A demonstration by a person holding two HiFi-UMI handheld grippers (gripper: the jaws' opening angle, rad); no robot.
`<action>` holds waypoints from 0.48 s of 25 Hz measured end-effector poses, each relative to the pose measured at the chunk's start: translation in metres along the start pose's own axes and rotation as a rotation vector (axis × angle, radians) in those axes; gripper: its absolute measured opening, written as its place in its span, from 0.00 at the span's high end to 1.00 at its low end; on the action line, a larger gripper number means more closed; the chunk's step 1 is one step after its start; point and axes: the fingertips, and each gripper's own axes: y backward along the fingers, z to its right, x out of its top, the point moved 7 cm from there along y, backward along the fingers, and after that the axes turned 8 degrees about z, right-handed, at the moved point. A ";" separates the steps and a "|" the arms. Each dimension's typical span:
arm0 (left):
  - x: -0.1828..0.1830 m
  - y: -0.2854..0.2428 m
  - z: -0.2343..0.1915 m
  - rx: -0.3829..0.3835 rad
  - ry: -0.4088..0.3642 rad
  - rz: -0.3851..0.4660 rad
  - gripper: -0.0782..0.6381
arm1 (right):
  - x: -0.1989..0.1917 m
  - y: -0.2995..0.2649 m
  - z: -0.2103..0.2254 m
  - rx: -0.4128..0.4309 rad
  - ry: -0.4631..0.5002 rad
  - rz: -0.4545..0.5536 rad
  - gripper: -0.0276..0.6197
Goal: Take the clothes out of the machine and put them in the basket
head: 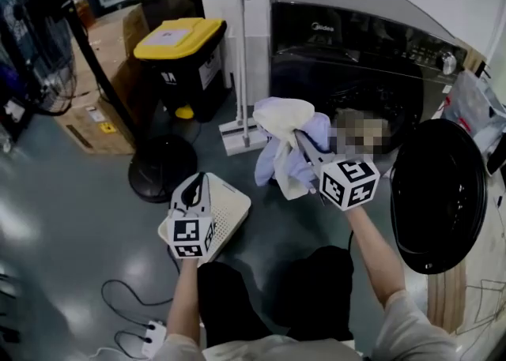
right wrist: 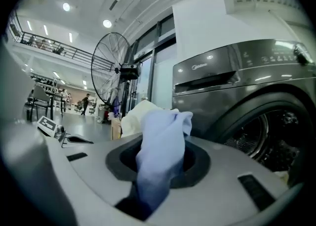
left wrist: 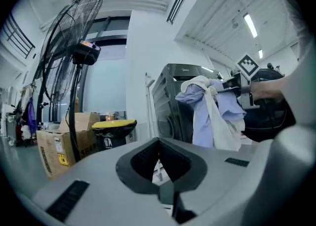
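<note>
A bundle of clothes [head: 286, 144], lavender and cream, hangs from my right gripper [head: 302, 141], which is shut on it in front of the dark washing machine [head: 356, 59]. In the right gripper view the lavender cloth [right wrist: 160, 146] is pinched between the jaws, with the machine's drum opening [right wrist: 274, 141] at the right. The round door [head: 439, 193] stands swung open on the right. The white perforated basket [head: 237, 208] sits on the floor at lower left. Over it my left gripper [head: 194, 190] is shut and holds nothing. The left gripper view shows the hanging clothes [left wrist: 212, 113] ahead.
A black bin with a yellow lid [head: 182, 51] stands left of the machine. A standing fan's pole and round base [head: 162, 168] are beside cardboard boxes [head: 99, 118]. A mop [head: 241, 126] leans by the machine. A power strip and cable [head: 150, 334] lie near the person's knees.
</note>
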 end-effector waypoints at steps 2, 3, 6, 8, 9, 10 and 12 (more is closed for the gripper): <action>-0.005 0.014 -0.016 0.041 -0.005 -0.018 0.87 | -0.003 -0.018 -0.019 0.055 -0.010 0.000 0.77; -0.006 0.021 -0.023 0.061 -0.007 -0.022 0.87 | -0.005 -0.027 -0.029 0.083 -0.017 0.000 0.77; -0.010 0.043 -0.043 0.121 -0.015 -0.034 0.87 | -0.013 -0.051 -0.059 0.172 -0.038 -0.002 0.77; -0.014 0.059 -0.052 0.155 -0.016 -0.045 0.87 | -0.019 -0.063 -0.080 0.227 -0.042 -0.008 0.77; -0.016 0.066 -0.057 0.171 -0.016 -0.050 0.87 | -0.021 -0.069 -0.090 0.254 -0.042 -0.012 0.77; -0.018 0.073 -0.063 0.187 -0.017 -0.055 0.87 | -0.023 -0.075 -0.101 0.281 -0.042 -0.016 0.77; -0.021 0.086 -0.071 0.211 -0.017 -0.063 0.87 | -0.026 -0.086 -0.122 0.334 -0.039 -0.026 0.77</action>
